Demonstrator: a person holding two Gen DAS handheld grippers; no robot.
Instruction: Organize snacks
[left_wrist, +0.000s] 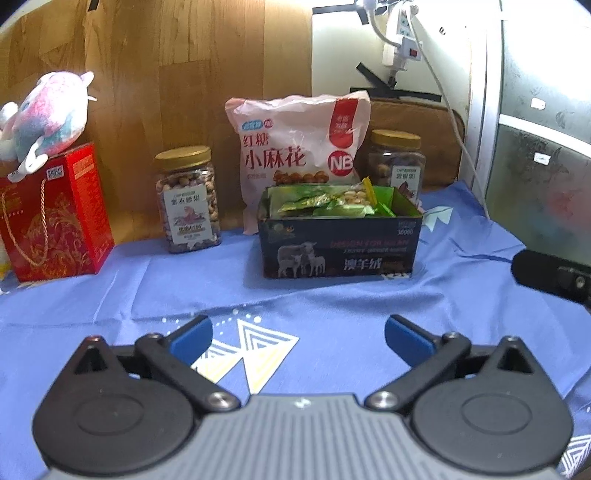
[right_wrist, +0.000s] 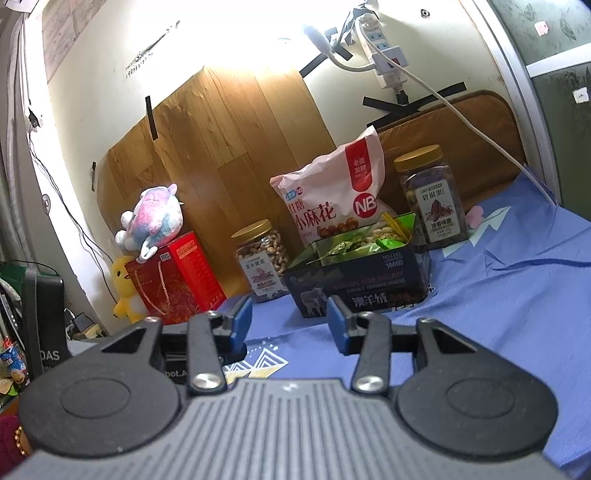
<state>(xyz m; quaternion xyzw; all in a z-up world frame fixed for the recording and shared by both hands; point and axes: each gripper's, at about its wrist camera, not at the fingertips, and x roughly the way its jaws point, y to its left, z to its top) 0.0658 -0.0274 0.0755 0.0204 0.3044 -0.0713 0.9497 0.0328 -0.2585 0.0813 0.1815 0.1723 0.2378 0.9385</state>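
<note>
Both claws, left (left_wrist: 298, 334) spread wide and right (right_wrist: 290, 321) half open, hang empty over the blue cloth (left_wrist: 332, 306), so reaching for the overfilled box (left_wrist: 340, 240) (packets heaped above its rim) could spill them.

The left gripper (left_wrist: 297, 334) stood with its blue-padded fingers (left_wrist: 192, 338) spread wide and nothing between them, tilted downward. The right gripper (right_wrist: 290, 325) pointed nearly level, its fingers (right_wrist: 338, 326) partly apart and empty. In the left wrist view, a black part of the right gripper showed at the right edge.
</note>
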